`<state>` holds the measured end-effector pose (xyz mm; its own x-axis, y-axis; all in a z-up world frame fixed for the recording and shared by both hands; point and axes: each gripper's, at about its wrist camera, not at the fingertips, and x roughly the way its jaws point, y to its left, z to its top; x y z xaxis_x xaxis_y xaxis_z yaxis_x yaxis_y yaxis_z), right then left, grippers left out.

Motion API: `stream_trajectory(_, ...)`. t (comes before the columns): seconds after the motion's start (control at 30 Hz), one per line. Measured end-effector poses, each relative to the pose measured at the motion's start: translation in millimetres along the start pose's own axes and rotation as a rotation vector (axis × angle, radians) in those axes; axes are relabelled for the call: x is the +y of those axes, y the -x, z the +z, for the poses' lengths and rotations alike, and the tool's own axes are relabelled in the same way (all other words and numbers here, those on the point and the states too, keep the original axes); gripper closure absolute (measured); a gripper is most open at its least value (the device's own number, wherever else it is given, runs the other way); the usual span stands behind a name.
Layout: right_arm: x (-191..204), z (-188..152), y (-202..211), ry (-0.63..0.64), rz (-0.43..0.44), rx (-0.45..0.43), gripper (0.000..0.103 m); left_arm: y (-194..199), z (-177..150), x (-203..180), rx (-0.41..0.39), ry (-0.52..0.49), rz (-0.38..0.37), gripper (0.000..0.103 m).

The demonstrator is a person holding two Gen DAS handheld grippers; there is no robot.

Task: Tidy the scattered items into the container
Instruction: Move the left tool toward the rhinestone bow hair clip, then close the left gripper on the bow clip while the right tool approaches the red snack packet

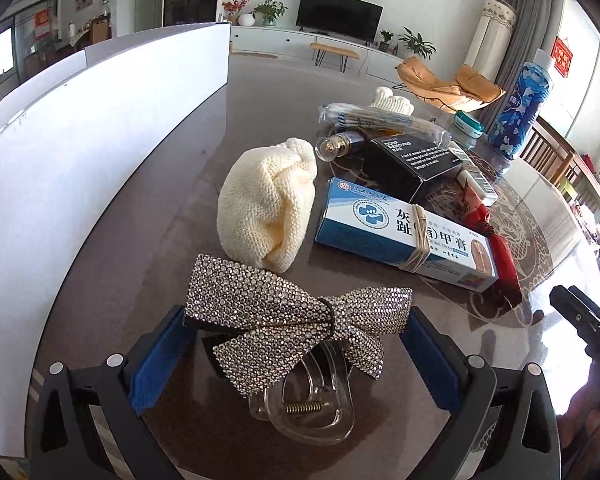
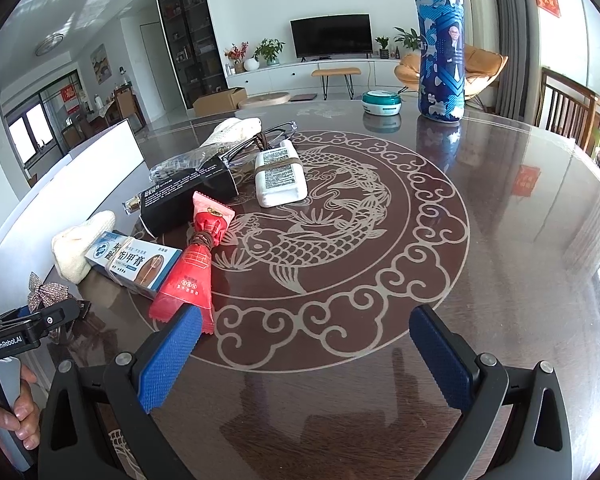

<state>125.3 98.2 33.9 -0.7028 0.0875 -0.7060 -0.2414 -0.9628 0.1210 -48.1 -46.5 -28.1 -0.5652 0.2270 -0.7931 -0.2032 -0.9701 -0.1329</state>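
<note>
Container wall [image 1: 100,128], white and long, runs along the far left, left of the blue-and-white ointment box [image 1: 404,236], my landmark on the dark table [image 2: 500,240]. My left gripper [image 1: 296,344] stands spread, its blue pads either side of a rhinestone bow hair clip [image 1: 292,312] without visibly touching it; the clip lies on the table nearer to me than the box. A cream knitted hat [image 1: 266,208] sits just left of the box. Behind the box lie a black carton [image 1: 412,160], a small glass bottle [image 1: 332,146] and a white glove [image 1: 394,100]. A red wrapped packet [image 2: 196,268] rests against the box's right end. Right of the box, my right gripper [image 2: 306,356] hangs open over bare table, holding nothing. Far beyond, well apart from the box, stand a teal tin [image 2: 381,102] and a tall blue bottle [image 2: 440,56].
</note>
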Motion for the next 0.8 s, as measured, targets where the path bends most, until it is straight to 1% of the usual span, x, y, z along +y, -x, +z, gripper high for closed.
stream_trajectory(0.2,0.8,0.3,-4.2,0.005,0.004,0.02,0.0,-3.9,-2.9,-7.0,0.017,-0.051,0.047,0.0)
stream_trajectory(0.8,-1.5,0.9,-5.3,-0.007,0.006,0.025,0.0,-6.0,-3.4,-13.3,0.031,-0.086,0.094,0.0)
